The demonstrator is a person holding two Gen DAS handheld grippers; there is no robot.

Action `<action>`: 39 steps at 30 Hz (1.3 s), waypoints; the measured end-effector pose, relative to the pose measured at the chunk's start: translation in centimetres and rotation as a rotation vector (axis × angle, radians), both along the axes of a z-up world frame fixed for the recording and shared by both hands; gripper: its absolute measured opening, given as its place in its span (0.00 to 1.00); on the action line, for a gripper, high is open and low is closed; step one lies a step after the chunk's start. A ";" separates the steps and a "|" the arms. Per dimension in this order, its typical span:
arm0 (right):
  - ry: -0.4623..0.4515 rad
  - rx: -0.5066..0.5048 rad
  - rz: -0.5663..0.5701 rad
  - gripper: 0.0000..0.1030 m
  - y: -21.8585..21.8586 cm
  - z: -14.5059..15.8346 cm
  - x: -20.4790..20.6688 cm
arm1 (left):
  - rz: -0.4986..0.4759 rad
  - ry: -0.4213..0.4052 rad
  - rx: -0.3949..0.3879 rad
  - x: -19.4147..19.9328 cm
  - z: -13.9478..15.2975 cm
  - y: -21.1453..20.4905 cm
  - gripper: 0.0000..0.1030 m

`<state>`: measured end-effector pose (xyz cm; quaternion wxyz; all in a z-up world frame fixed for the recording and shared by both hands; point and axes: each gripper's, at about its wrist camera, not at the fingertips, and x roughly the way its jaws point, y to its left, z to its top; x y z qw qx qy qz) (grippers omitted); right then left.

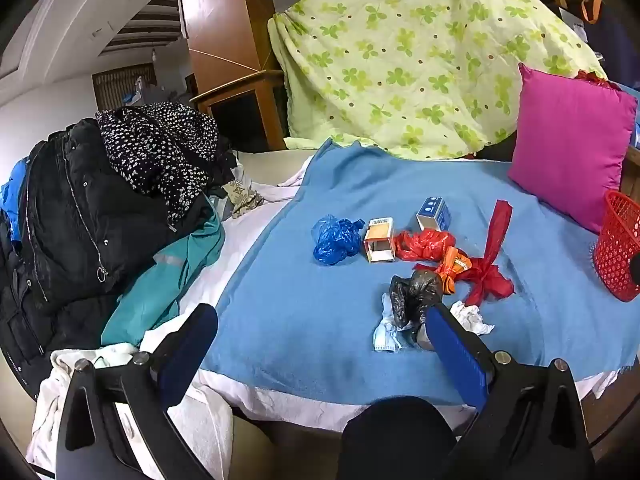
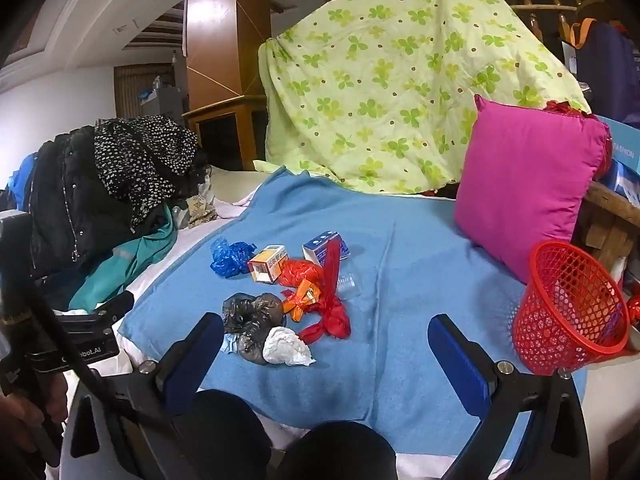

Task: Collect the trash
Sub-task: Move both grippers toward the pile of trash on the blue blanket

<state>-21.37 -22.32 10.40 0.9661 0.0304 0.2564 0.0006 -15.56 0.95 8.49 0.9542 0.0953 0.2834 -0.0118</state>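
Facing a blue blanket (image 2: 400,264) strewn with trash beside a red basket (image 2: 568,312), both tools spread

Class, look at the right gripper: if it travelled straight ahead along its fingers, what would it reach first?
Most likely bare blue blanket. The open right gripper aims between the trash pile, whose red plastic bag sits just left of centre, and the red mesh basket to the right. Depth is unclear, so it might clip the bag.
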 end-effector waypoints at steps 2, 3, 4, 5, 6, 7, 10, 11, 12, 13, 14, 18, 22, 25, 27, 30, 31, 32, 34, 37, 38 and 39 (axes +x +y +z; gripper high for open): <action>0.004 0.000 0.000 1.00 0.0 0.1 0.1 | 0.000 0.001 0.000 0.1 0.0 0.1 1.00; 0.004 0.000 0.001 1.00 0.0 0.1 0.1 | 0.000 0.002 0.000 0.1 -0.1 0.1 1.00; 0.005 0.003 0.001 1.00 0.0 0.0 0.2 | 0.000 0.004 -0.002 0.1 -0.1 0.1 1.00; 0.006 0.002 0.000 1.00 0.1 -0.1 0.2 | 0.000 0.006 -0.003 0.1 -0.1 0.2 1.00; 0.007 0.002 0.000 1.00 0.1 -0.1 0.2 | 0.001 0.007 -0.003 0.2 -0.2 0.2 1.00; 0.009 0.001 -0.001 1.00 0.2 -0.1 0.3 | 0.001 0.007 -0.003 0.2 -0.2 0.2 1.00; 0.013 0.005 -0.001 1.00 0.1 -0.2 0.4 | 0.003 0.013 -0.004 0.4 -0.3 0.3 1.00; 0.015 0.005 -0.001 1.00 0.2 -0.4 0.6 | 0.003 0.015 -0.004 0.5 -0.4 0.3 1.00; 0.015 0.004 -0.001 1.00 0.3 -0.4 0.6 | 0.004 0.016 -0.005 0.5 -0.4 0.3 1.00; 0.016 0.003 -0.001 1.00 0.3 -0.4 0.4 | 0.004 0.018 -0.006 0.6 -0.4 0.4 1.00; 0.015 0.002 0.000 1.00 0.4 -0.5 0.4 | 0.005 0.018 -0.006 0.6 -0.5 0.4 1.00; 0.018 0.004 -0.004 1.00 0.2 -0.6 0.8 | 0.006 0.024 -0.008 0.8 -0.6 0.5 1.00; 0.016 0.001 -0.007 1.00 0.4 -0.8 1.2 | 0.007 0.030 -0.009 1.1 -0.8 0.7 1.00; 0.026 0.005 -0.007 1.00 0.3 -1.1 1.7 | 0.008 0.040 -0.008 1.4 -1.2 0.7 1.00; 0.032 0.013 -0.008 1.00 0.1 -1.5 2.1 | 0.009 0.050 -0.006 1.8 -1.5 0.7 1.00; 0.045 0.024 -0.013 1.00 -0.1 -2.1 2.9 | 0.012 0.062 -0.004 2.5 -1.9 0.8 1.00; 0.050 0.028 -0.013 1.00 -0.3 -2.3 3.3 | 0.014 0.065 -0.004 2.7 -2.0 0.8 1.00; 0.055 0.029 -0.014 1.00 -0.4 -2.5 3.6 | 0.015 0.070 -0.004 3.0 -2.2 0.8 1.00; 0.053 0.024 -0.017 1.00 -0.7 -3.0 4.3 | 0.019 0.087 -0.005 3.8 -2.8 0.9 1.00; 0.090 0.045 -0.021 1.00 -1.2 -4.2 5.7 | 0.009 0.120 -0.016 5.0 -3.9 1.0 1.00; 0.097 0.064 -0.021 1.00 -1.4 -4.6 6.4 | 0.000 0.136 -0.029 5.3 -4.4 1.2 1.00; 0.111 0.070 -0.021 1.00 -1.7 -5.2 7.2 | -0.014 0.163 -0.050 5.9 -5.0 1.5 1.00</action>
